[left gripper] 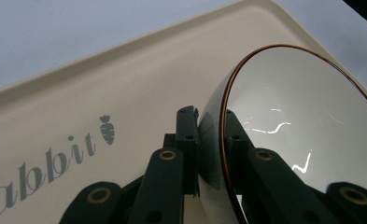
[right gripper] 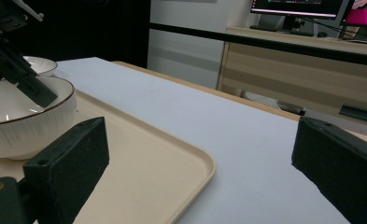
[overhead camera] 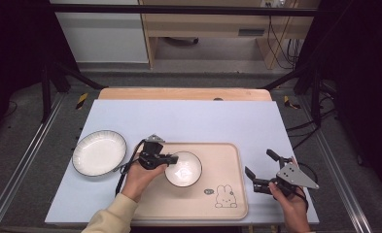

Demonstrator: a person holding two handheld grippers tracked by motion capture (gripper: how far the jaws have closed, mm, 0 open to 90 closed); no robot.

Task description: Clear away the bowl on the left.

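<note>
On beige plastic tray (overhead camera: 227, 194), my left gripper (overhead camera: 171, 158) clamps rim of white ribbed ceramic bowl with brown edge (overhead camera: 184, 170); bowl seated, release pending; right gripper (overhead camera: 262, 170) idle, jaws wide, empty

the high view looks down and forward from 6 o'clock; both gripper views sit low and close, sharing the bowl (overhead camera: 183, 169) on the tray (overhead camera: 227, 204).

The bowl (left gripper: 302, 121) looks like glossy glazed ceramic with a ribbed outer wall. The tray (overhead camera: 227, 194) is smooth matt plastic on a matt pale sheet (overhead camera: 188, 121), whose own stuff cannot be told; the plate (overhead camera: 99, 153) is shiny.
</note>
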